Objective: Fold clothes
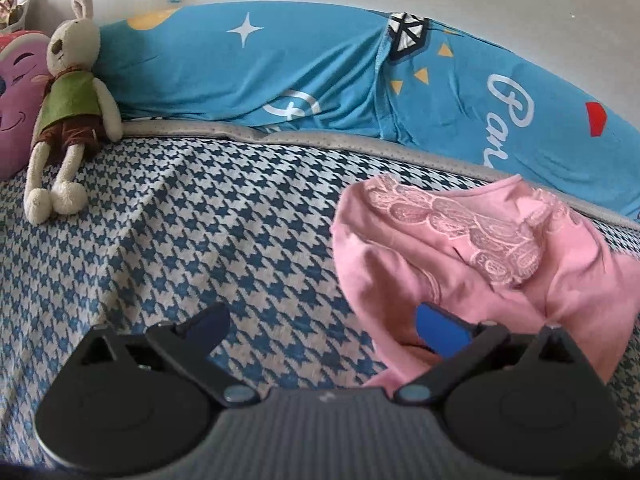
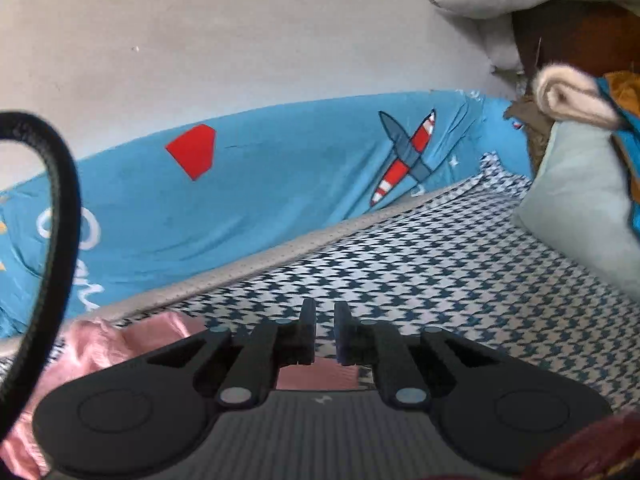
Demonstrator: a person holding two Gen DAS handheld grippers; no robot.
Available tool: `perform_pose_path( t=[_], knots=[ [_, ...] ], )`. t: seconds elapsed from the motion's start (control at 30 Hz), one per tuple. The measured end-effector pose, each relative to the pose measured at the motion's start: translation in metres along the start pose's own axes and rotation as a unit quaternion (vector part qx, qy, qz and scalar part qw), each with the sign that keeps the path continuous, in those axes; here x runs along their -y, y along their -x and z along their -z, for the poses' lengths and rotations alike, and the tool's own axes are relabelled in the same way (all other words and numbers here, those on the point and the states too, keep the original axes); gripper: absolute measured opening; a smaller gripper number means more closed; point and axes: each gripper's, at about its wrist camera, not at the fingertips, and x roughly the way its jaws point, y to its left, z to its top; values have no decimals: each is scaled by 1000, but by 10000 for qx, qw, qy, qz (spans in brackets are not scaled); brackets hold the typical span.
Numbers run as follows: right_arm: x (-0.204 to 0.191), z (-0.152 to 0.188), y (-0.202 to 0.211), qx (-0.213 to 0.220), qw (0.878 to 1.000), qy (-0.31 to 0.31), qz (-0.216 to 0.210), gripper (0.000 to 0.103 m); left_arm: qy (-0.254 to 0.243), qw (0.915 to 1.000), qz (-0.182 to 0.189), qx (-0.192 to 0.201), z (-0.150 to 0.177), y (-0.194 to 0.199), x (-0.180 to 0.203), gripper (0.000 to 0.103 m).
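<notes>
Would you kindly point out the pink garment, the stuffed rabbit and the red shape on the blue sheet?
pink garment (image 1: 460, 280), left wrist view, plain fabric below the lace.
stuffed rabbit (image 1: 72, 92), left wrist view, green vest.
red shape (image 2: 193, 150), right wrist view, its middle.

You are looking at two matching tools. The left gripper (image 1: 322, 326) is showing a ribbed grey body, matte black linkage arms on round black housings, silver pivot rivets and blue finger pads (image 1: 440, 326). The right gripper (image 2: 322, 330) is showing the same ribbed grey body, with a thick black cable (image 2: 60, 216) looping beside it.
</notes>
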Motion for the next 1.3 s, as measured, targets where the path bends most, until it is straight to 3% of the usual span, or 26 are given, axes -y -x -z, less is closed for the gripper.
perform_pose_path(
  t=[0.07, 0.23, 0.57, 0.87, 1.17, 1.3],
  knots=[
    [-6, 0, 1, -23, 9997, 19, -247, 11, 47, 10000, -15, 13, -2, 1, -2, 103],
    [-21, 9, 8, -394, 9894, 164, -1390, 11, 77, 9999, -83, 65, -7, 2, -6, 103],
    [-94, 45, 40, -984, 9386, 968, -3161, 11, 358, 9990, -216, 172, -18, 6, -24, 103],
    [-144, 78, 64, -1300, 8964, 1568, -3936, 12, 479, 9984, -250, 171, -21, 11, -42, 103],
    [-171, 98, 75, -1409, 8751, 1968, -4191, 21, 519, 9981, -304, 145, -22, 11, -53, 103],
    [-179, 106, 82, -1407, 8665, 2182, -4263, 30, 552, 9978, -326, 143, -22, 13, -59, 103]
  ],
)
